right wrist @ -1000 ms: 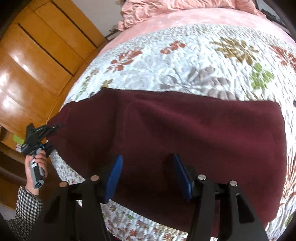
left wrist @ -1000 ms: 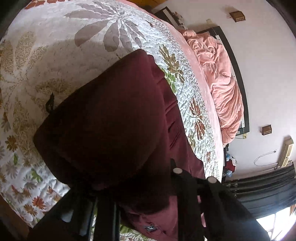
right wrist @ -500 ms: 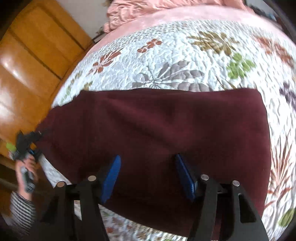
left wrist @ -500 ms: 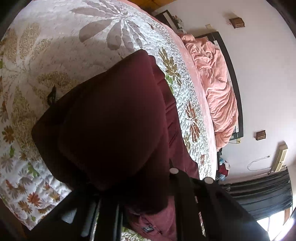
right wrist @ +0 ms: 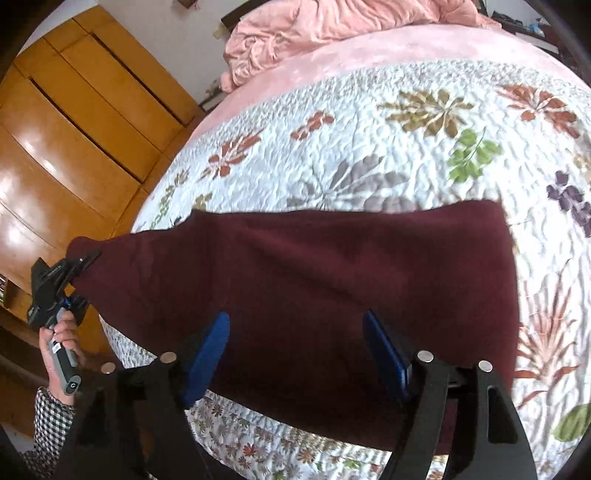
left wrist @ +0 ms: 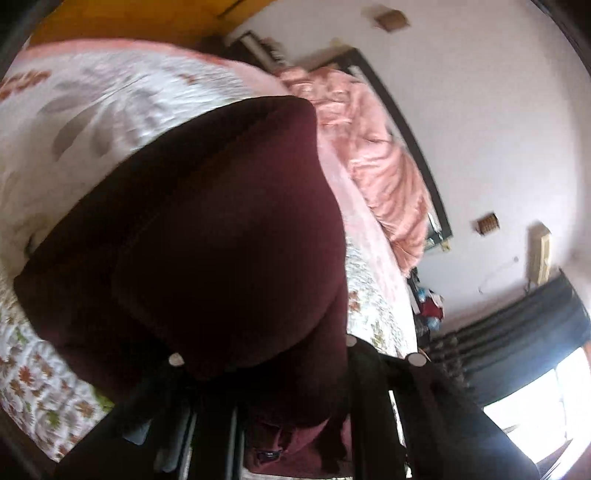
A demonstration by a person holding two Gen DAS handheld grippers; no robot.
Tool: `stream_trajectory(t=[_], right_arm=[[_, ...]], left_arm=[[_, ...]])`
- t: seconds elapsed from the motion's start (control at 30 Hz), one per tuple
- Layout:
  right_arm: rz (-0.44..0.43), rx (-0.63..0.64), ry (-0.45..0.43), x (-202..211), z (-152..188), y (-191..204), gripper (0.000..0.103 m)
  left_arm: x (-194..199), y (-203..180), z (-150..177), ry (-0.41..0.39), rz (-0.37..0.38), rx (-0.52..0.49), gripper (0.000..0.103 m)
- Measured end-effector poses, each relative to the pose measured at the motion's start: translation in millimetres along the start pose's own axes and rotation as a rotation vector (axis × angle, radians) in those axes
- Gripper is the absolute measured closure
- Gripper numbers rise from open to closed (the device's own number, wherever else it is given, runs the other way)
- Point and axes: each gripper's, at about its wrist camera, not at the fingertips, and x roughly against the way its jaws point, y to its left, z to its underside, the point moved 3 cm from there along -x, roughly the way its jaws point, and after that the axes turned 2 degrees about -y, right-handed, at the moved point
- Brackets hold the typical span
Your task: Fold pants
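Dark maroon pants (right wrist: 332,280) lie spread across the floral quilt (right wrist: 406,147), with their left end lifted. My left gripper (right wrist: 83,260), held in a hand at the left edge of the right wrist view, is shut on that raised end. In the left wrist view the pants (left wrist: 207,236) drape over my left gripper's fingers and fill the middle of the frame, hiding the tips. My right gripper (right wrist: 295,350) is open, its blue pads (right wrist: 207,347) spread above the near edge of the pants and holding nothing.
A crumpled pink blanket (right wrist: 332,26) lies at the head of the bed, also shown in the left wrist view (left wrist: 380,155). A wooden wardrobe (right wrist: 74,129) stands to the left of the bed. Dark curtains and a bright window (left wrist: 535,387) are on the far wall.
My left gripper has lifted the pants end higher and swung it up; the left view now tilts toward the wall. My right gripper stays open over the pants.
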Motion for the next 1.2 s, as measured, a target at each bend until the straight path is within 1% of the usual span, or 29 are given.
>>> stream_trajectory(t=[0.03,0.2,0.3,0.37,0.4,0.43,0.5,0.6,0.67,0.73,0.77,0.87,0.9,0.97,1.0,1.07,1.1,1.13,1.17,1.2], right_arm=[[-0.003,0.001,-0.008,3.9,-1.4,-0.2,0.027],[-0.003,0.001,-0.037,18.1,-4.5,-3.8,0.027],[-0.004,-0.016,-0.043,20.0,-3.7,-8.4,0.027],[-0.009,-0.023,-0.046,21.3,-2.3,-10.7,0.027],[-0.009,-0.025,-0.047,21.3,-2.0,-11.7,0.027],[-0.008,-0.027,-0.047,21.1,-1.7,-12.6,0.027],[-0.012,-0.031,-0.045,20.9,-0.7,-13.8,0.027],[-0.014,-0.033,-0.043,19.8,0.8,-15.7,0.027],[-0.016,-0.033,-0.039,19.5,2.1,-16.6,0.027],[-0.012,-0.031,-0.036,20.7,3.0,-17.6,0.027],[-0.010,-0.031,-0.036,21.7,3.5,-18.7,0.027],[-0.005,-0.032,-0.035,23.2,4.9,-21.3,0.027],[-0.004,-0.033,-0.034,23.3,4.8,-22.0,0.027],[-0.006,-0.031,-0.034,22.4,4.3,-21.5,0.027],[-0.006,-0.030,-0.033,21.4,3.9,-20.4,0.027],[-0.012,-0.025,-0.029,19.0,3.3,-16.8,0.027],[-0.012,-0.019,-0.026,17.3,3.1,-13.0,0.027],[-0.011,-0.012,-0.022,15.9,2.9,-10.5,0.027],[-0.011,-0.002,-0.017,14.2,2.7,-6.6,0.027],[-0.010,0.006,-0.014,13.1,2.6,-4.0,0.027]], left_arm=[[-0.7,-11.3,2.5,0.005,0.015,-0.022,0.093],[-6.3,-54.0,23.0,0.031,0.026,-0.145,0.092],[-13.0,-78.7,41.0,0.063,0.035,-0.218,0.092],[-18.2,-97.5,57.1,0.093,0.035,-0.291,0.092],[-20.6,-104.1,62.3,0.102,0.032,-0.321,0.092],[-24.8,-114.3,72.7,0.116,0.019,-0.371,0.091],[-35.3,-127.3,86.6,0.135,0.003,-0.425,0.091],[-51.7,-139.8,100.2,0.151,-0.023,-0.475,0.090],[-59.4,-142.7,105.2,0.142,-0.053,-0.481,0.090],[-60.3,-137.1,101.4,0.115,-0.071,-0.444,0.090],[-56.8,-131.9,97.4,0.100,-0.076,-0.408,0.090],[-33.2,-106.2,79.9,0.024,-0.100,-0.298,0.089],[-23.9,-95.4,71.5,-0.002,-0.116,-0.271,0.089],[-5.3,-63.0,51.6,-0.037,-0.144,-0.180,0.086],[2.3,-50.2,47.1,-0.044,-0.155,-0.135,0.086],[14.8,-7.8,32.5,-0.049,-0.176,-0.005,0.079],[18.6,12.2,27.7,-0.041,-0.189,0.055,0.078],[22.1,29.5,25.6,-0.031,-0.189,0.114,0.073],[24.8,40.4,25.4,-0.021,-0.181,0.155,0.070],[27.8,55.6,26.2,-0.003,-0.165,0.215,0.070]])
